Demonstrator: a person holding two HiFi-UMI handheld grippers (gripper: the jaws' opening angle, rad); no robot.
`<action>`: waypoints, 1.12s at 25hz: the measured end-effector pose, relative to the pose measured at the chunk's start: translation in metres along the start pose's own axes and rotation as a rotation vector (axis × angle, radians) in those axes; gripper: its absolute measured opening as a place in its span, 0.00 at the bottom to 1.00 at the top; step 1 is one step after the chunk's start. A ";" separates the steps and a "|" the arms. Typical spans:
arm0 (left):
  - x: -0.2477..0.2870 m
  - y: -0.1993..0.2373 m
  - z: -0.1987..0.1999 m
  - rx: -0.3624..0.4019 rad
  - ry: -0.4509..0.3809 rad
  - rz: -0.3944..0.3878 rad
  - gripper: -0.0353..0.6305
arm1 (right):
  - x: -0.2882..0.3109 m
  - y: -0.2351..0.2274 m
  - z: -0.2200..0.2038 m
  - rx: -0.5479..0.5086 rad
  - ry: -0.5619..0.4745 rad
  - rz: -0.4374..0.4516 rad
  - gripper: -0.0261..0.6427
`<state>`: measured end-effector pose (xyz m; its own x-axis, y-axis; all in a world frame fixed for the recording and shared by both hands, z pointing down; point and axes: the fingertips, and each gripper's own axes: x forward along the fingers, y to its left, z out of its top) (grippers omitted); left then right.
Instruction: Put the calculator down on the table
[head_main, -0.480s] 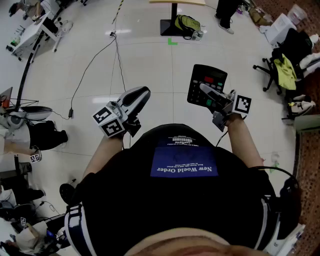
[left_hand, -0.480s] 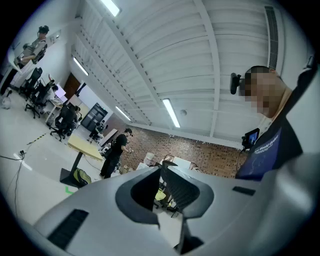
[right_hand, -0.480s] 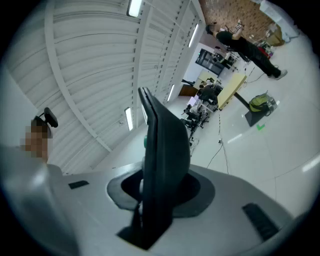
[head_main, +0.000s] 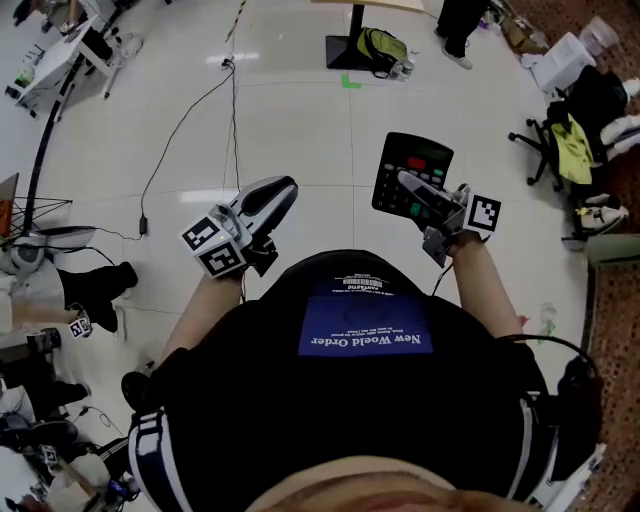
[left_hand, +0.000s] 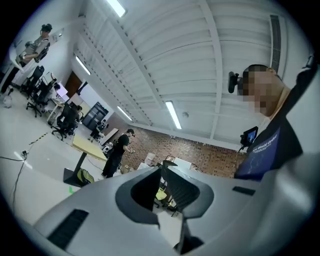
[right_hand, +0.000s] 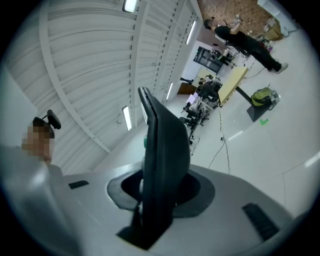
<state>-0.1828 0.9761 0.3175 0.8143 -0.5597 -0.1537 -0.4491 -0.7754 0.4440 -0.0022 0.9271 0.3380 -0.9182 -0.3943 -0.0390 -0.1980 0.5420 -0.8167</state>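
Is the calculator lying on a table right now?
No, the calculator is up in the air above the floor, clamped edge-on in the right gripper.

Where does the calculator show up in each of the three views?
Head view: calculator upper right of centre, held by the right gripper.
Left gripper view: not in it.
Right gripper view: centre, edge-on.
Shared landmark: yellow-green backpack on the floor.
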 end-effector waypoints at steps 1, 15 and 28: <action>-0.012 0.016 0.009 -0.009 -0.001 -0.003 0.13 | 0.021 -0.001 -0.002 0.005 0.001 -0.009 0.19; 0.097 0.110 0.031 -0.032 -0.009 0.062 0.13 | 0.055 -0.107 0.109 0.065 0.035 0.032 0.19; 0.272 0.189 0.072 -0.029 -0.001 0.123 0.13 | 0.047 -0.211 0.277 0.095 0.076 0.087 0.19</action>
<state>-0.0724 0.6563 0.2960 0.7535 -0.6501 -0.0975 -0.5345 -0.6922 0.4849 0.0910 0.5886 0.3490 -0.9547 -0.2890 -0.0715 -0.0860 0.4975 -0.8632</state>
